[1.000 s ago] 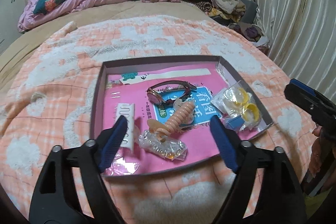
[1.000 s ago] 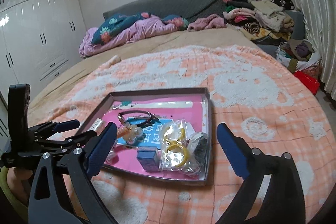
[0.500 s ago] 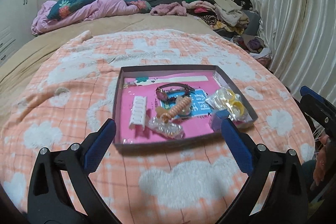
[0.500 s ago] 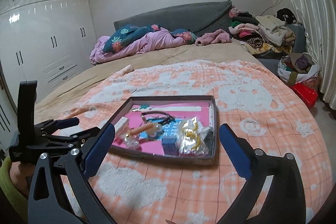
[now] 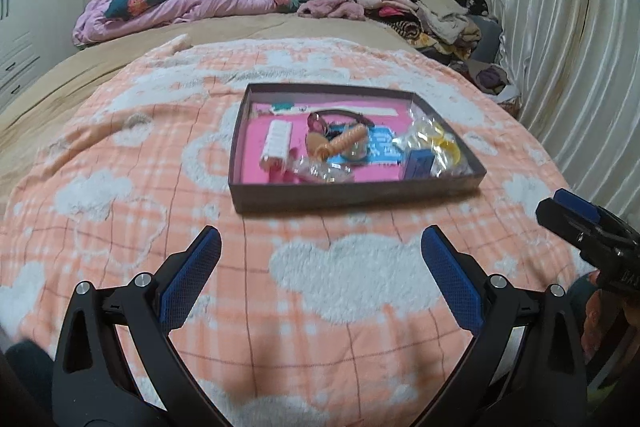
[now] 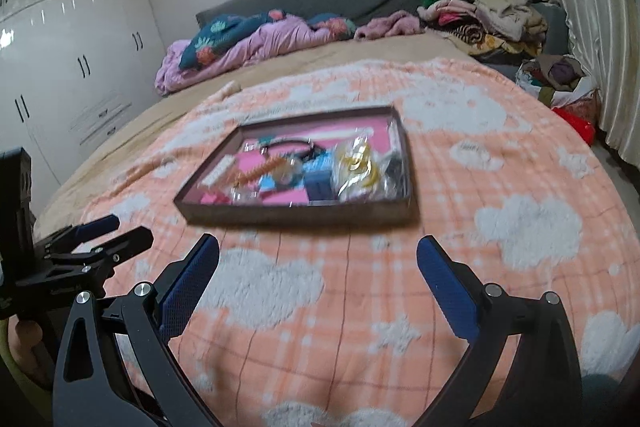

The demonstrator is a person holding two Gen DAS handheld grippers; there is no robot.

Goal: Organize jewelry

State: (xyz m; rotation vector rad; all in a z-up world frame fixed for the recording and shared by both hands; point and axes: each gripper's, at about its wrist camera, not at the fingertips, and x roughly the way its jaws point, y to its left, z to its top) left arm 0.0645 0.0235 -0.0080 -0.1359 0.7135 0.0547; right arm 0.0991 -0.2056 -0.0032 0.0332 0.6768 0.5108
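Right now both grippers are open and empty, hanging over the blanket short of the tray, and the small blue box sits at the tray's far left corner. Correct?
Not quite. The small blue box stands near the tray's near right corner, beside the bagged yellow rings, as the left wrist view shows. The left gripper and right gripper are open and empty over the blanket.

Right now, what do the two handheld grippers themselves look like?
Both match: the left gripper and right gripper have black plastic frames with cut-out slots, silver screws at the joints, and blue cross-hatched finger pads. No cables show.
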